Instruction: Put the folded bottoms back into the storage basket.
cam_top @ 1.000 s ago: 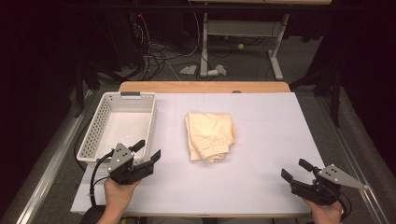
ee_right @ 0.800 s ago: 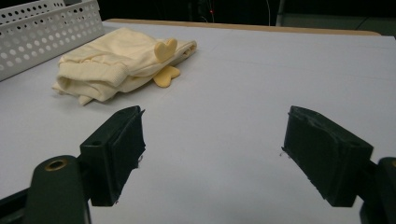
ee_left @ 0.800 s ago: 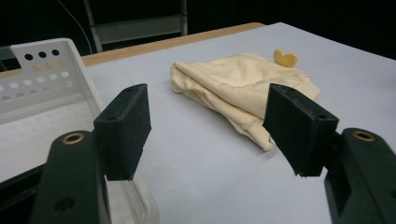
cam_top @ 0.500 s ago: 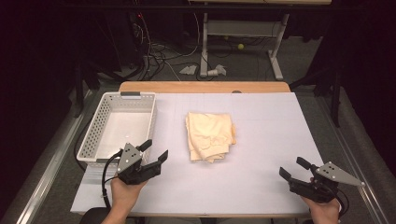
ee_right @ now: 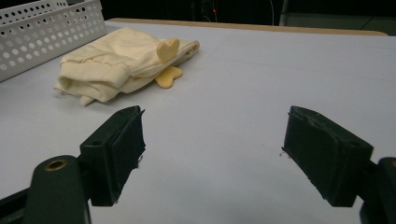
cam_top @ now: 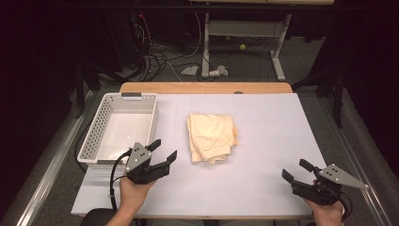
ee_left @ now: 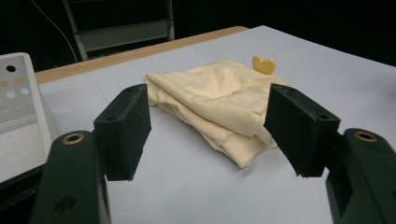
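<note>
White perforated basket (cam_top: 120, 125) sits just ahead-left of the left tool (cam_top: 162, 150), nothing in it as far as visible. Left tool released, jaws wide, aimed at the folded cream garment (cam_top: 211, 136) lying just ahead of it on the surface (cam_top: 277, 136), untouched. Right tool (cam_top: 295, 172) also released, well apart from the garment, which lies ahead-left of it. Judged: nothing grasped yet; pickup and any placing in the basket all left.
</note>
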